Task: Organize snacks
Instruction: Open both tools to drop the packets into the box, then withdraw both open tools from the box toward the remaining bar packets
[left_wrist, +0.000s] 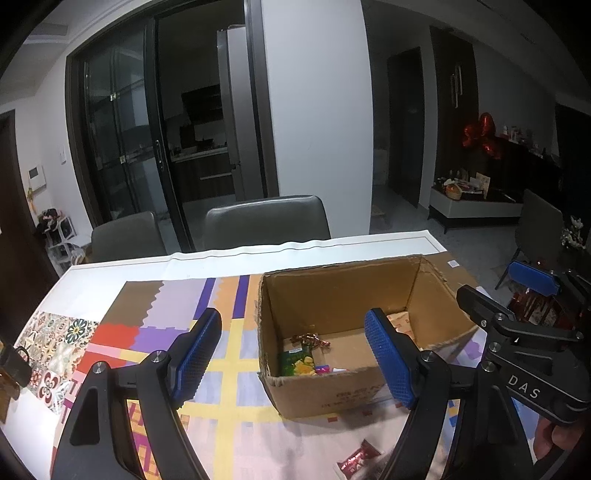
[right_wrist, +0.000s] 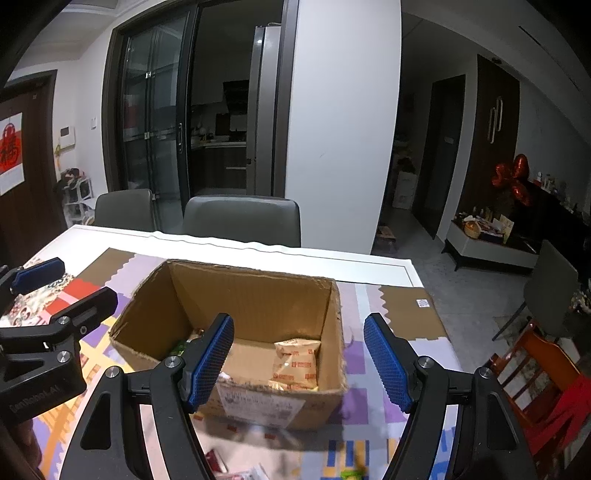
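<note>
Box: an open brown corrugated cardboard box (left_wrist: 354, 391) is being kept on the table (left_wrist: 110, 269), which is being covered by a patchwork-patterned cloth in purple, yellow and orange (left_wrist: 229, 369).
Snacks inside: a green snack packet (left_wrist: 295, 363) and a gold-wrapped candy (left_wrist: 310, 339) are being seen at one end of the box, a beige snack bag with red print (right_wrist: 297, 363) at the other.
Snacks outside: a red sachet (left_wrist: 356, 459) is lying on the cloth in front of the box, just beside it.
Left claw (left_wrist: 295, 360): blue pads spread wide, nothing being pinched.
Right claw (right_wrist: 299, 363): also spread apart, nothing being gripped, being held over the box's near wall.
Background: two grey padded chairs (right_wrist: 242, 218) are being seen behind the table.
</note>
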